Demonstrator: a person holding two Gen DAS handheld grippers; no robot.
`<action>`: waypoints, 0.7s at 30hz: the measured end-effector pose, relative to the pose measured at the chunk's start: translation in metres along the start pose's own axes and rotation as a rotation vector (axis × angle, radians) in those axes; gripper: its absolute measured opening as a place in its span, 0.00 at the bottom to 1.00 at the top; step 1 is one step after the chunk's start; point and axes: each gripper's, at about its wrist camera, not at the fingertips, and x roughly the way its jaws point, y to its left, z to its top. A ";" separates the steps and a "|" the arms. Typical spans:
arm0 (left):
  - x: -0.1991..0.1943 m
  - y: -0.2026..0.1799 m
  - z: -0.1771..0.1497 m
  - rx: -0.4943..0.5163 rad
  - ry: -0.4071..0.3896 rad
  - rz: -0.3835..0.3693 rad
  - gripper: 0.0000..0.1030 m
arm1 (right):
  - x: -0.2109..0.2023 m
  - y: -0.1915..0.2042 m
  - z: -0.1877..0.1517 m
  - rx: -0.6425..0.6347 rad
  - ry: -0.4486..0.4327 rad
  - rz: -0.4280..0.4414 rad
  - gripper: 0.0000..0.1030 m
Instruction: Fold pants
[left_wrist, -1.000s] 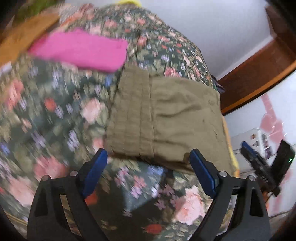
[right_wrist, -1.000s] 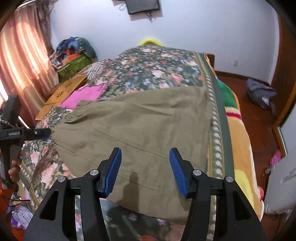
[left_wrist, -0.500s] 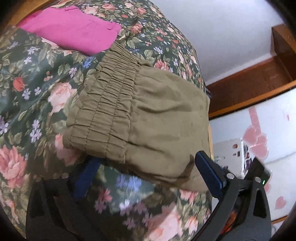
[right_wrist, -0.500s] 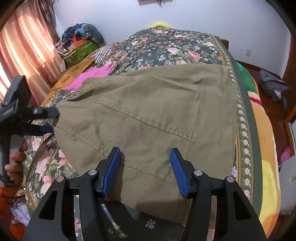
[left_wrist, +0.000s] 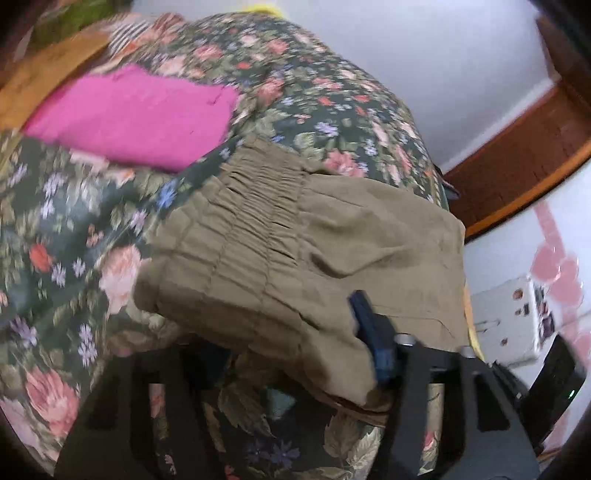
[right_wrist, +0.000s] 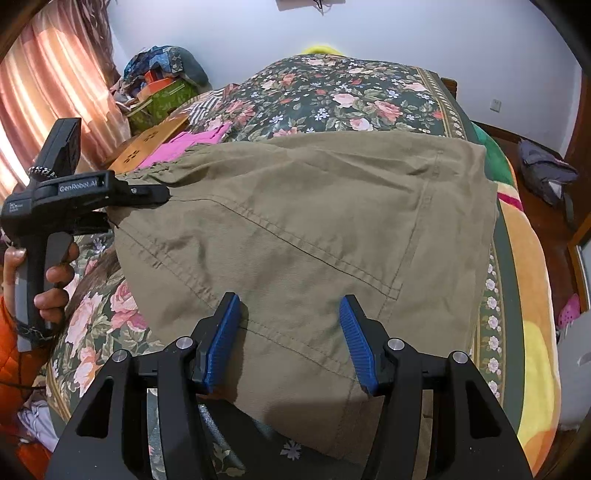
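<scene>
Since a second earlier the left gripper (left_wrist: 295, 354) had slid in from the bedspread onto the near left corner of the pants (right_wrist: 295, 236), and its jaws had just been closing with that corner between them: one blue finger (left_wrist: 369, 336) lay on top of the cloth, the other was hidden under it, so I could not tell whether the fold was truly pinched. A hand (right_wrist: 40, 280) held its black handle at the bed's left edge.

At the far left edge of the bed (right_wrist: 351, 92) a green box (right_wrist: 162, 105) sat heaped with orange and blue things. Nearer lay a flat pink garment (left_wrist: 136, 114).

The olive pants lay across the bed's near end, reaching its right edge, folded double, the gathered elastic waistband (left_wrist: 255, 206) to the left, seams showing, lightly creased.

The right gripper (right_wrist: 290, 332) stood over the near edge, fingers apart, gripping nothing.
</scene>
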 end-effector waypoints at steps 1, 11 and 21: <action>-0.001 -0.004 0.000 0.023 -0.008 0.008 0.42 | 0.000 0.000 0.000 0.000 0.001 -0.001 0.50; -0.045 -0.028 -0.015 0.237 -0.183 0.178 0.33 | -0.011 0.011 0.011 -0.013 0.014 -0.039 0.51; -0.122 -0.011 -0.040 0.275 -0.333 0.292 0.32 | -0.015 0.077 0.043 -0.099 -0.083 0.071 0.51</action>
